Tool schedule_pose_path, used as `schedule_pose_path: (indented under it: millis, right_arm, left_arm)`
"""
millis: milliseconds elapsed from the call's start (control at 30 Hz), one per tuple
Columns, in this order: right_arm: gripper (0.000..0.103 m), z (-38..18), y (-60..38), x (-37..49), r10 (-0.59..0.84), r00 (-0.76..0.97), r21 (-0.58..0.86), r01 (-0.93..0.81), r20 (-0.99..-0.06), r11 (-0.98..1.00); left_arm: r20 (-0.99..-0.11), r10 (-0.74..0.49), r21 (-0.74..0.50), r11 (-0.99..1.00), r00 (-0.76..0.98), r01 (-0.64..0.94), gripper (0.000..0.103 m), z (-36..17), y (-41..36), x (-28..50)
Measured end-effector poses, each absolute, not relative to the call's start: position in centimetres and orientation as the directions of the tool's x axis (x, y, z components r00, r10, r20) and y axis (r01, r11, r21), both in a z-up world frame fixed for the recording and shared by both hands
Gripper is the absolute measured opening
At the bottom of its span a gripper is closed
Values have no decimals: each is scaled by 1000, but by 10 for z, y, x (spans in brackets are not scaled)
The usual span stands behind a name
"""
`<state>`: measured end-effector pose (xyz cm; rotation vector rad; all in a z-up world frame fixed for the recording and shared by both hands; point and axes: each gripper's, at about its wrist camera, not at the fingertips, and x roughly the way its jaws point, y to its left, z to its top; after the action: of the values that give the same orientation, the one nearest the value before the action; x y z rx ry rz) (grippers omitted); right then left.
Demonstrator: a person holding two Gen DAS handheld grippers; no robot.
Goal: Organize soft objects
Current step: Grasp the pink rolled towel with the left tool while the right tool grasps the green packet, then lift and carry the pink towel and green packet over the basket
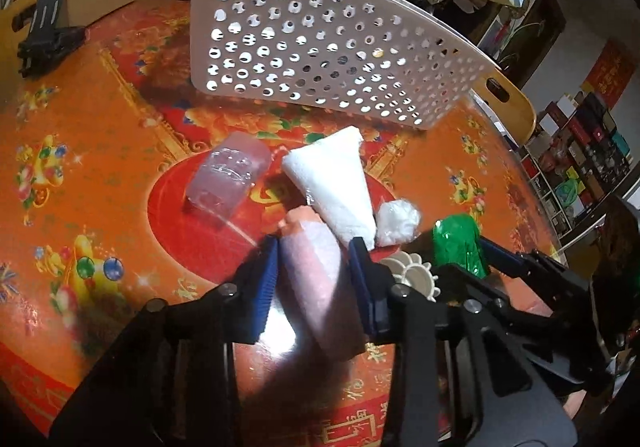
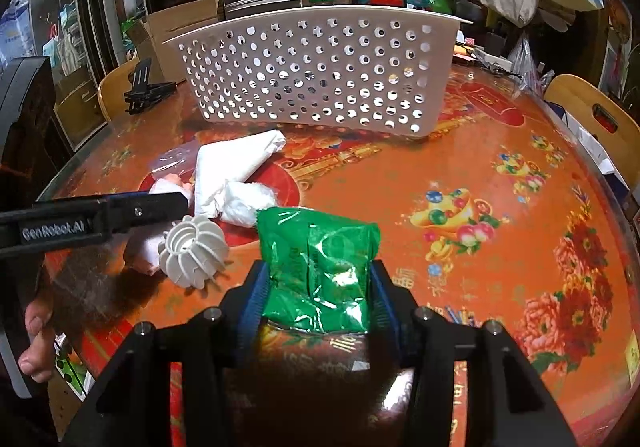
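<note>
The left claw [image 1: 314, 273] is clamped on a pale pink soft roll [image 1: 316, 279], its blue pads pressing both sides just above the counter [image 1: 120, 175]; the right claw [image 2: 318, 287] is closed on a crinkled green packet [image 2: 320, 263]; a white folded cloth [image 1: 336, 183], a small white wad [image 1: 398, 223] and a clear plastic case [image 1: 226, 179] lie ahead; the perforated white basket [image 1: 320, 47] stands beyond; a ribbed white plastic piece [image 2: 192, 251] sits between the claws, partly hidden in the left view.
</note>
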<state>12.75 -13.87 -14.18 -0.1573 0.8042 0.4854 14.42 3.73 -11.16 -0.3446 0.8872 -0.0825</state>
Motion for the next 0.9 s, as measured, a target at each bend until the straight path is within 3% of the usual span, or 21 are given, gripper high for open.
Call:
schedule_pose_path:
  millis: [233, 900]
  right_arm:
    - [49, -134, -147, 125, 364, 610, 59, -460, -704, 886]
    - [49, -88, -155, 117, 381, 678, 41, -461, -628, 887]
  left_arm:
    - [-717, -173, -268, 963, 675, -38, 25, -96, 27, 132]
    - [-610, -125, -242, 970, 782, -34, 24, -46, 48, 108]
